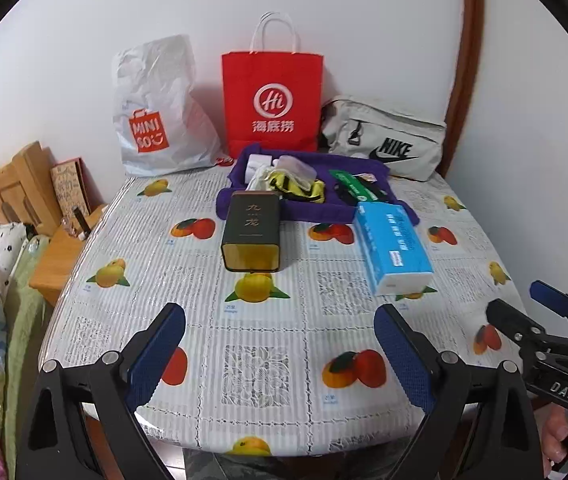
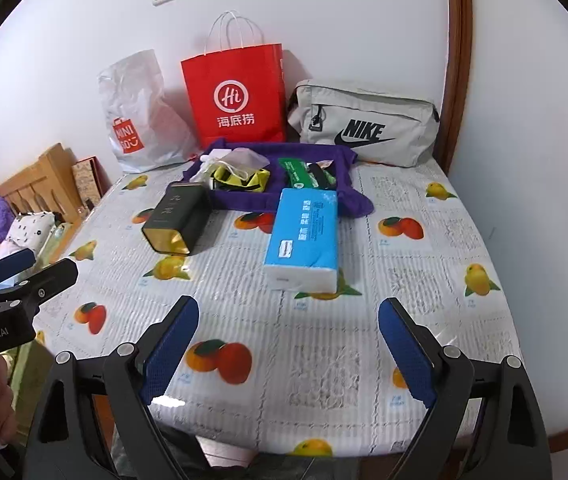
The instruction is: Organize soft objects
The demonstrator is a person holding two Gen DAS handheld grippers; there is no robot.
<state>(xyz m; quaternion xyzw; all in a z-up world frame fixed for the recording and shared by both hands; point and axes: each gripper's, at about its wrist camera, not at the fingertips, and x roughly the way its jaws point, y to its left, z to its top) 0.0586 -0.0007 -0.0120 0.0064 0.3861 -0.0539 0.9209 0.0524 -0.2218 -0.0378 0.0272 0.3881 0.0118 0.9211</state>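
Left wrist view shows both grippers, left gripper and right gripper, spread wide and empty above the fruit-print tablecloth, so approaching the soft blue tissue pack beside the purple fabric tray slowly and squarely seems wisest.

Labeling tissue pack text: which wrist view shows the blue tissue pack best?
Right wrist: the blue rectangular plastic tissue pack sits near centre, top print and white end facing the camera. Left wrist shows it off to the right, more skewed.
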